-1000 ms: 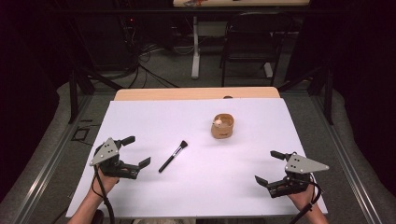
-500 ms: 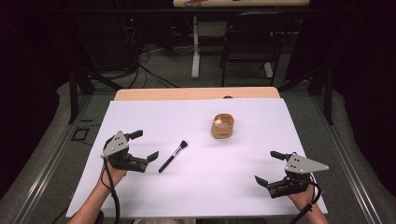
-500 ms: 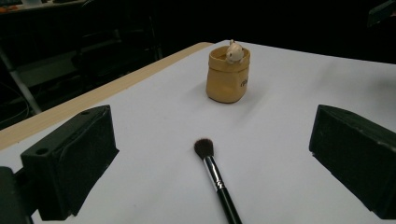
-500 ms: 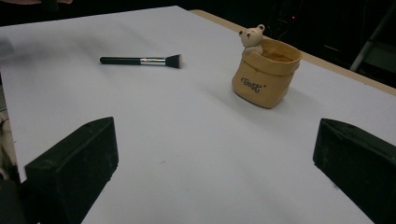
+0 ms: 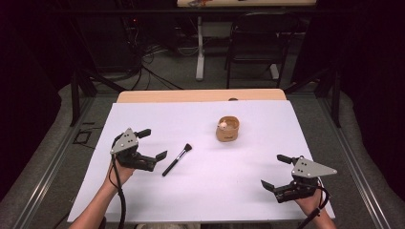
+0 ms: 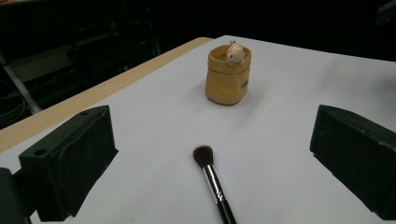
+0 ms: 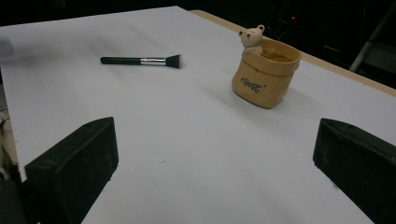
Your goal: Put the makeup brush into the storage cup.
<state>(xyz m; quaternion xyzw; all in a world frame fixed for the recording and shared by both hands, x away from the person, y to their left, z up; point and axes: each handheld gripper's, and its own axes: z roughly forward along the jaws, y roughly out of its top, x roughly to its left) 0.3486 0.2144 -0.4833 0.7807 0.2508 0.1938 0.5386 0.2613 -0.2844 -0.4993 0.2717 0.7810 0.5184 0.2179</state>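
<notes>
A black-handled makeup brush [image 5: 176, 160] [image 6: 213, 182] [image 7: 141, 60] lies flat on the white table cover, bristles toward the far right. A tan pot with a small bear figure on its rim [image 5: 228, 129] [image 6: 228, 75] [image 7: 265, 72] stands upright near the middle. My left gripper [image 5: 152, 144] [image 6: 210, 163] is open just left of the brush, its jaws either side of the brush handle end in the left gripper view, nothing held. Near the front right corner my right gripper [image 5: 276, 171] [image 7: 215, 168] is open and empty, well away from both objects.
The white cover [image 5: 200, 200] lies on a wooden table whose far edge [image 5: 200, 96] shows bare. A dark chair [image 5: 253, 43] and cables stand on the floor beyond. Metal rails [image 5: 43, 176] run along both sides of the table.
My left gripper has moved forward and right, closing in on the brush handle. The right gripper, brush and pot have stayed put.
</notes>
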